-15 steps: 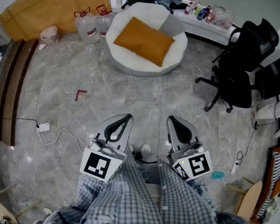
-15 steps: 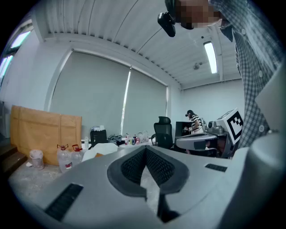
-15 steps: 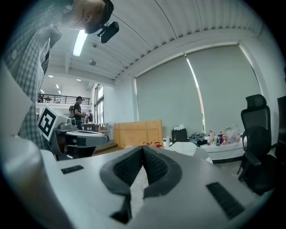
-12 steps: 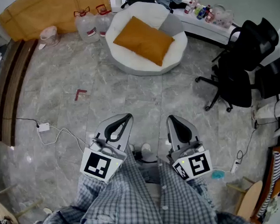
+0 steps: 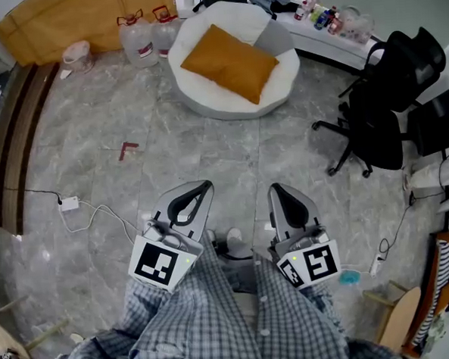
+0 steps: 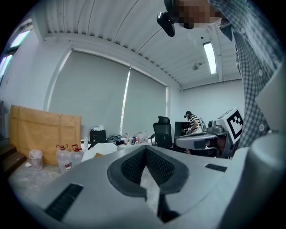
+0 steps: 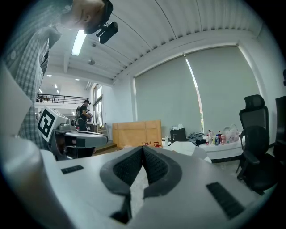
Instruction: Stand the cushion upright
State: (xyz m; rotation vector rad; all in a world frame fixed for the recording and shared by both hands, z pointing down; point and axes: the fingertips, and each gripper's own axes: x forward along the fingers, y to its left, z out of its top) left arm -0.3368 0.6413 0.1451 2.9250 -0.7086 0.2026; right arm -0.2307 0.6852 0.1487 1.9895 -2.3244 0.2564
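Observation:
An orange cushion lies flat and tilted on a round white seat at the top of the head view, with a grey cushion behind it. Both grippers are held close to the person's body, far from the seat. My left gripper is shut with nothing in it, its tips meeting in the left gripper view. My right gripper is likewise shut and empty, tips together in the right gripper view. A sliver of the white seat and orange cushion shows past the left jaws.
Two water jugs and a brown cardboard box stand left of the seat. Black office chairs sit at the right. A white power strip with cable lies on the grey tiled floor at left. A low shelf with bottles runs behind.

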